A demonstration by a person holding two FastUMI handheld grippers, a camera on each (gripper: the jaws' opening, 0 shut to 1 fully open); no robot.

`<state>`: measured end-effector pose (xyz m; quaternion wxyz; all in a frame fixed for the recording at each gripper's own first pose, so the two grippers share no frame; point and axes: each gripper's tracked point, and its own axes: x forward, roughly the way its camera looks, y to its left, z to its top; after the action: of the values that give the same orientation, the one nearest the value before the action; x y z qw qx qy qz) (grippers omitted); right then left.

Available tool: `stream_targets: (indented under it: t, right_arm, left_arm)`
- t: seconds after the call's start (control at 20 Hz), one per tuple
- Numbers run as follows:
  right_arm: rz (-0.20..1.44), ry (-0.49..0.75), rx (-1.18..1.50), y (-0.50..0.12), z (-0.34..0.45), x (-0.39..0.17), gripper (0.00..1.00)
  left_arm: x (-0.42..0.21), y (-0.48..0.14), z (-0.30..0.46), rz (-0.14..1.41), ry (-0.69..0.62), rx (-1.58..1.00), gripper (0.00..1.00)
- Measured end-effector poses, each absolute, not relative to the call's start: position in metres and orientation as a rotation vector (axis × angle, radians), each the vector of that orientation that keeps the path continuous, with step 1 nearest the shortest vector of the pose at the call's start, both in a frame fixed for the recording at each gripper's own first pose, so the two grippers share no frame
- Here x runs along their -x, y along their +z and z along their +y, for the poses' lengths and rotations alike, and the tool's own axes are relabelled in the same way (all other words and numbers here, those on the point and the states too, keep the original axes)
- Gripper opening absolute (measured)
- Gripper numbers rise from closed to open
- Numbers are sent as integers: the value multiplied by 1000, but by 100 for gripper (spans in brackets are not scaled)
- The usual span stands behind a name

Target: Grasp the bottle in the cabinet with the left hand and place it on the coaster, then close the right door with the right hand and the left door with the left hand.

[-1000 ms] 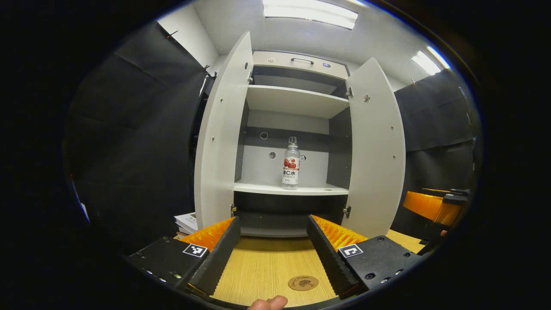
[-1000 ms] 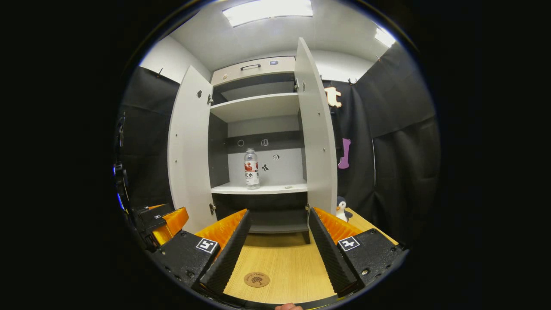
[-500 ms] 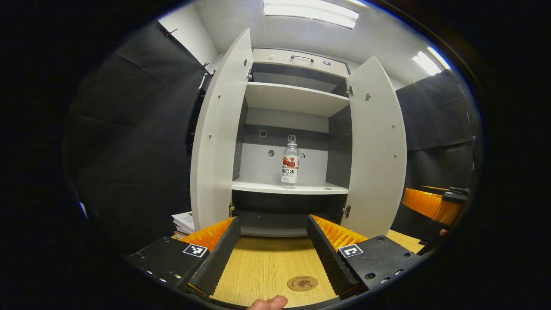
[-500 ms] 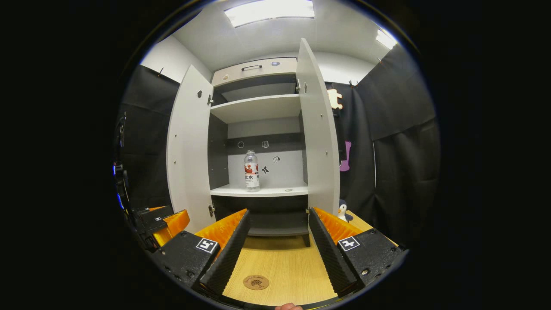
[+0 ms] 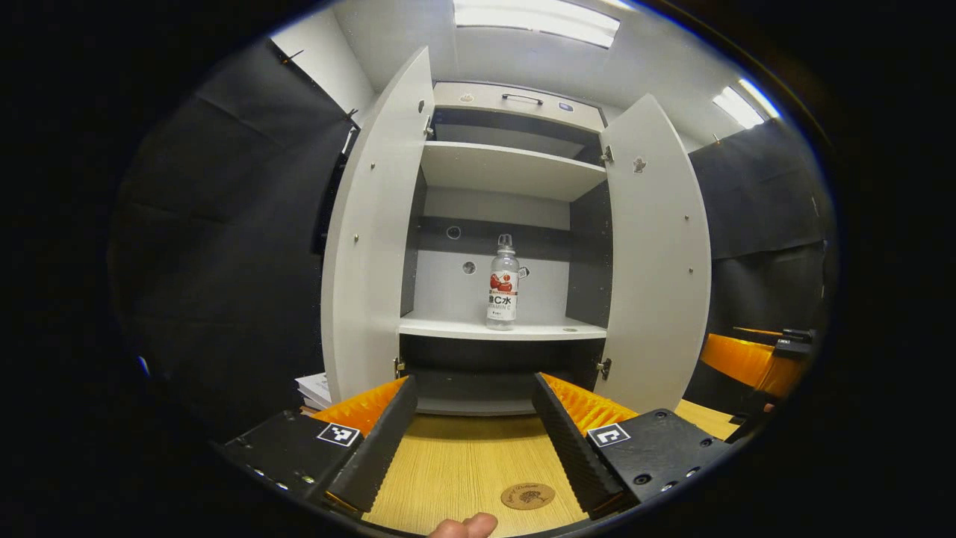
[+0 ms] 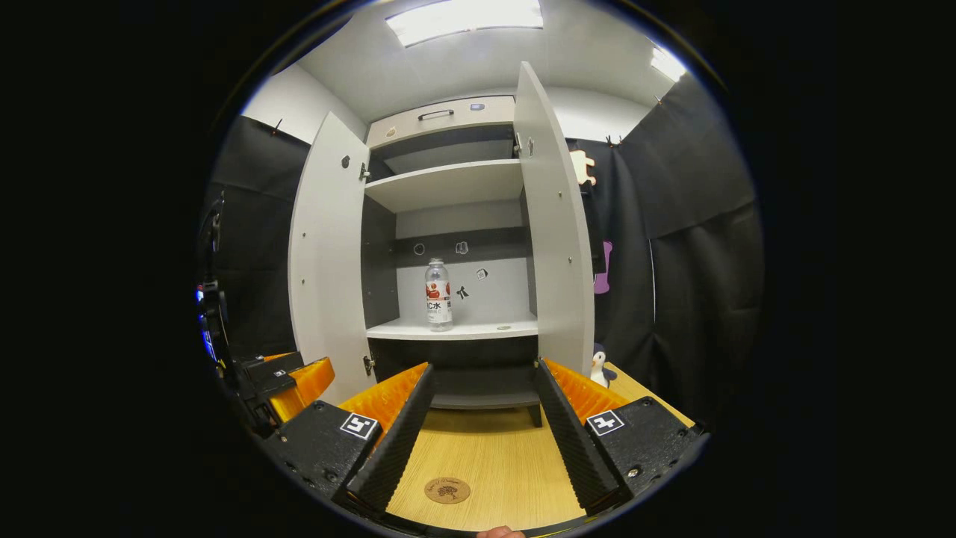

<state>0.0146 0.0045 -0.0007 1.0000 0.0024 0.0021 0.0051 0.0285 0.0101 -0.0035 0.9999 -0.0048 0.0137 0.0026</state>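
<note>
The bottle stands upright on the cabinet's middle shelf, near its front edge, straight ahead of and above the left tongs, which are spread and empty and line up with it better than the right tongs, also spread and empty. The coaster lies on the worktop near its front edge, beneath the left tongs. Compared with 1 second ago, the cabinet looms slightly larger in the left gripper view, while both doors remain open.

Clear bottle upright on cabinet shelf; both doors open; coaster bare.
</note>
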Motion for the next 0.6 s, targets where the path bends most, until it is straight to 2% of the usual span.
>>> stream_targets:
  t: [0.2, 0.25, 0.35, 0.4, 0.45, 0.5, 0.6]
  right_arm:
    - [0, 0, -10, 1, 3, -15, 84]
    - [-1, -1, -11, 1, 3, -16, 84]
    - [-4, -2, -11, 2, 1, -16, 83]
    - [-5, -6, -10, 3, 0, -16, 84]
    - [-7, -10, -9, 4, -2, -15, 83]
    - [-9, -15, -8, 5, -4, -15, 83]
    - [-8, -25, -5, 6, -8, -14, 84]
  left_arm:
    - [-43, 7, 4, 13, -18, 9, 94]
    - [-49, 9, 1, 18, -32, 21, 99]
    - [-63, 19, -6, 7, -58, 44, 90]
    - [-73, 25, -8, -4, -70, 47, 99]
    - [-83, 30, -10, -15, -81, 44, 95]
    - [-93, 36, -13, -26, -89, 40, 99]
    - [-116, 49, -20, -50, -114, 37, 99]
